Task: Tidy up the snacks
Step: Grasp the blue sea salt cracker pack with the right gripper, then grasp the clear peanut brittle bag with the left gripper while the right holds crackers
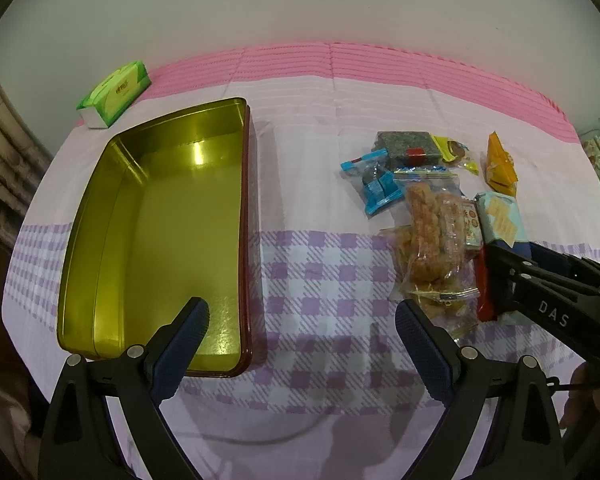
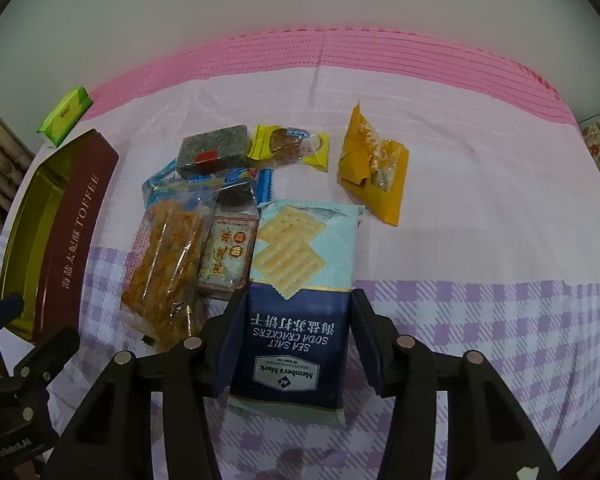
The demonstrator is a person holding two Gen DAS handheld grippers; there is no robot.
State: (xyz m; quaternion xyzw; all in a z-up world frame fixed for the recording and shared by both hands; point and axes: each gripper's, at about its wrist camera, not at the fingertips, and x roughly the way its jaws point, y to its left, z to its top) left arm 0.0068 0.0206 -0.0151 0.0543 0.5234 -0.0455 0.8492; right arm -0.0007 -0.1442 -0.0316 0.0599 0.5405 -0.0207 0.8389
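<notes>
Right gripper [image 2: 296, 312] pinching cracker pack [image 2: 300, 280] between fingers. Left gripper [image 1: 302, 320] fingers spread, hovering by tin [image 1: 100, 216].

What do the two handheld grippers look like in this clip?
Both the left gripper and right gripper have matte black angular frames with round silver pins at the joints. Their jaws carry dark blue textured pads. Seen from the left wrist view, the right gripper bears white "DAS" lettering.
</notes>
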